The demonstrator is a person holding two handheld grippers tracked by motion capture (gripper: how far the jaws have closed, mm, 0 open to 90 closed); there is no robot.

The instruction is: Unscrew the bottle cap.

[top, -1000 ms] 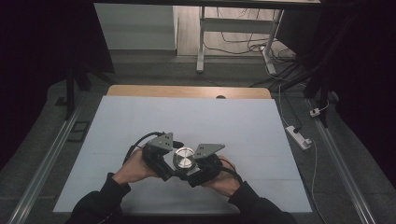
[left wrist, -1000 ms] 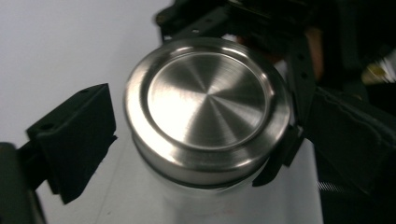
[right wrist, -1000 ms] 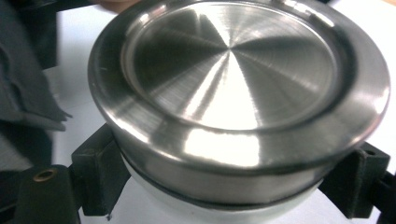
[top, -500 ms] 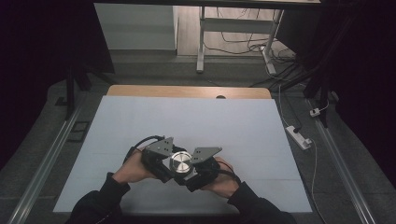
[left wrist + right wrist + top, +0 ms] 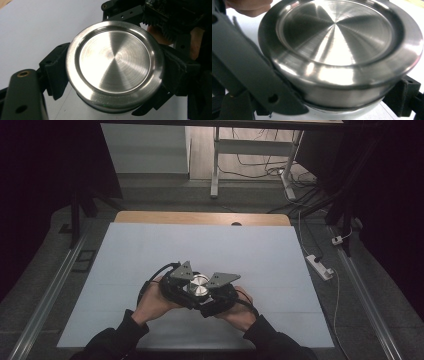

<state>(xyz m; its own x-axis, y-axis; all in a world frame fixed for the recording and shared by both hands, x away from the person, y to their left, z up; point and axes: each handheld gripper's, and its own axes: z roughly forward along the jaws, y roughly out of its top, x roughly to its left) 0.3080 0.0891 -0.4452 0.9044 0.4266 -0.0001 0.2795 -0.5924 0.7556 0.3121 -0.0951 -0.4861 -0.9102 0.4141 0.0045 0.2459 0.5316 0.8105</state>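
Near the front edge of the table [image 5: 150, 250], both hands meet over one small object. It's a round metal container [image 5: 198, 284], brushed steel, its flat lid catching the light with fine concentric turning marks and a raised, rounded rim around a shallow recessed disc. Below the lid, in the right gripper view, a smooth cylindrical side wall [image 5: 342, 95] shows with a thin dark seam running round it.

Left gripper [image 5: 112, 75] now: matte black plastic jaws, blocky and angular with small bolt holes, have just been closing, and they press on either side of the container's wall, clamped on it. Right gripper [image 5: 332, 100] is likewise closed on the same container, one broad dark jaw along the left flank, the other stubby at the lower right.

From the high view, the two grippers face each other, grey three-cornered plates angled up on top, black cables curling back toward dark sleeves. The container sits between them, just above the pale, smooth, matte white tabletop, whose far edge shows a strip of bare wood [image 5: 200, 217].
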